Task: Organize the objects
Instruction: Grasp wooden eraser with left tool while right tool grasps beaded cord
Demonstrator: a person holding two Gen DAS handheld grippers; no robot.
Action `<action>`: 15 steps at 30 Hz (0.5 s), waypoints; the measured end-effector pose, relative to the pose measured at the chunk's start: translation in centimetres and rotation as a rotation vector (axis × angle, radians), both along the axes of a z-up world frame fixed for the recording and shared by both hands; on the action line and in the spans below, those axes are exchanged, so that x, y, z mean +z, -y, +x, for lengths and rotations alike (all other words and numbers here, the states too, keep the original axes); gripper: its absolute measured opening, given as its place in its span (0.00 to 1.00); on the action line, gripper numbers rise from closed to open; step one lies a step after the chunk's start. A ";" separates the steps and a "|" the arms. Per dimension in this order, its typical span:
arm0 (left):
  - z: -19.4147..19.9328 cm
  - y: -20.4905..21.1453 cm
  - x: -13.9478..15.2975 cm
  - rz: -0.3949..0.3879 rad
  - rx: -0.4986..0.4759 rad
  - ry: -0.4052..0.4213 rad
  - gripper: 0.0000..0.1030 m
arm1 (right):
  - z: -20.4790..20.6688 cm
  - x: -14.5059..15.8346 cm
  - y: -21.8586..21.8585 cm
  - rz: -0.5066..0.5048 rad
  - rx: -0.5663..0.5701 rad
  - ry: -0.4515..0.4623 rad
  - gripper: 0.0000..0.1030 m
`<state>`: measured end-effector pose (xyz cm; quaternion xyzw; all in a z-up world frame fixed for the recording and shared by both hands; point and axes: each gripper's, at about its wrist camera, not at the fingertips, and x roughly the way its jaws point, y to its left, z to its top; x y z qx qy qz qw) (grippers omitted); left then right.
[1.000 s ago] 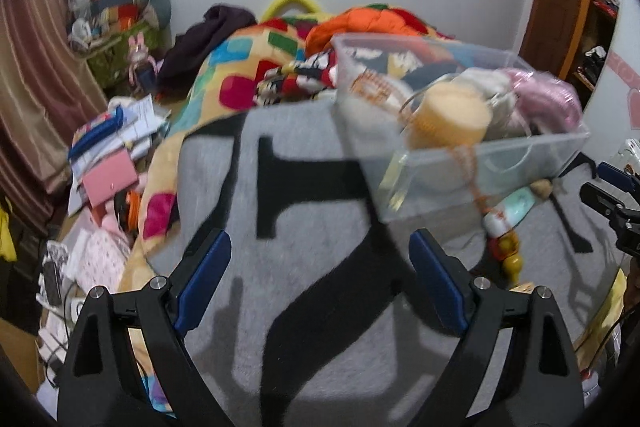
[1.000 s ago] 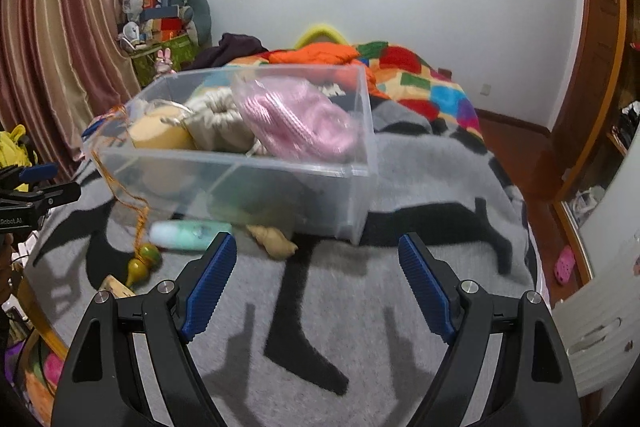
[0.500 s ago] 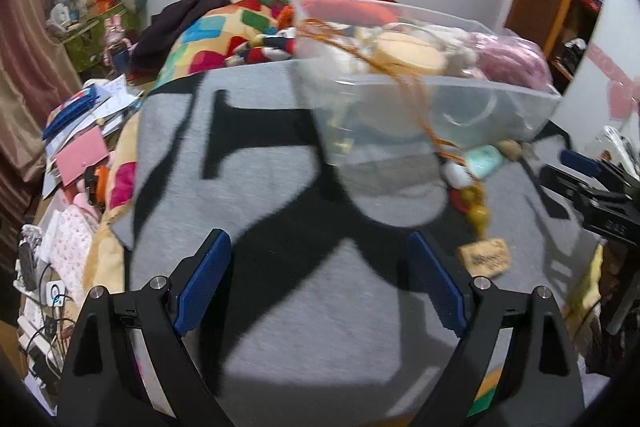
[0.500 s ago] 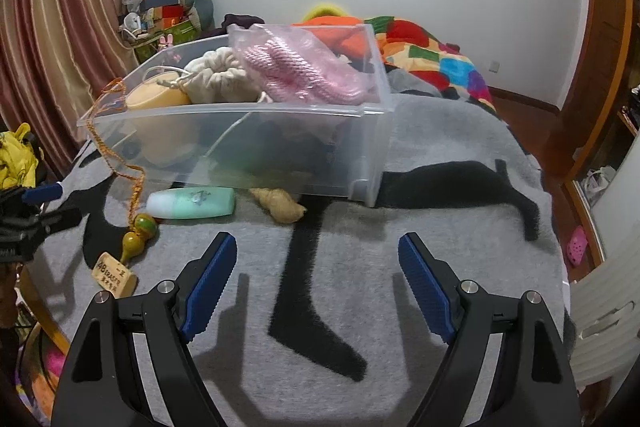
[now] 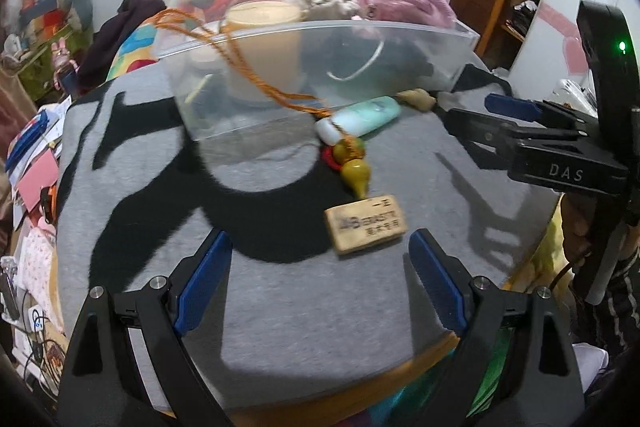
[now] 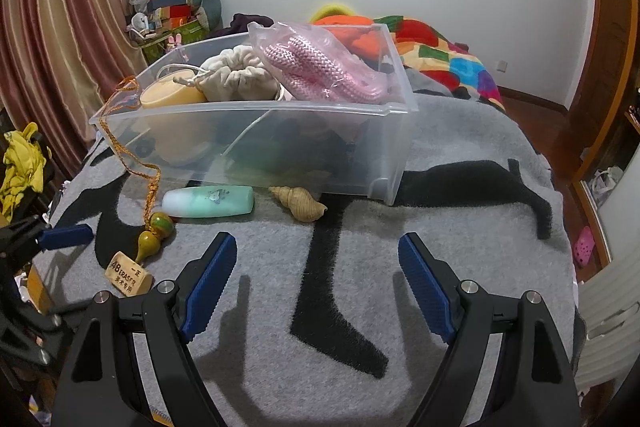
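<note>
A clear plastic bin (image 6: 280, 143) (image 5: 320, 67) sits on a grey and black blanket and holds a cream jar (image 6: 168, 95), a beige pouch (image 6: 236, 75) and a pink bagged item (image 6: 320, 67). In front of it lie a mint green tube (image 6: 208, 202) (image 5: 368, 115), a seashell (image 6: 298, 205), a yellow gourd charm (image 6: 154, 233) (image 5: 354, 167) on an orange cord, and a tan eraser block (image 6: 128, 275) (image 5: 366, 229). My left gripper (image 5: 320, 291) is open just short of the eraser. My right gripper (image 6: 318, 287) is open and empty, nearer than the seashell.
The blanket (image 6: 460, 227) covers a raised surface whose edge falls away in the left wrist view (image 5: 320, 387). A colourful quilt (image 6: 448, 59) lies behind the bin. Papers and clutter (image 5: 32, 163) lie on the floor at left. Curtains (image 6: 60, 27) hang at left.
Both grippers have drawn back and lowered toward the blanket. The eraser and gourd charm now lie close before the left gripper; the right gripper shows in the left view.
</note>
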<state>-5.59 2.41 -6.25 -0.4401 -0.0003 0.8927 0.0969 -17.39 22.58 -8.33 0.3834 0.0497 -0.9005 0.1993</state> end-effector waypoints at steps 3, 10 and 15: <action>-0.3 -0.9 -0.1 0.002 -0.019 -0.012 0.88 | 0.0 0.1 0.0 -0.010 0.005 -0.001 0.78; 0.0 -1.6 -0.4 -0.064 -0.005 -0.063 0.65 | 0.3 0.1 0.5 -0.051 0.028 0.029 0.78; 0.2 -0.4 -0.3 -0.055 0.017 -0.075 0.41 | 1.1 0.2 2.7 -0.034 0.076 0.003 0.73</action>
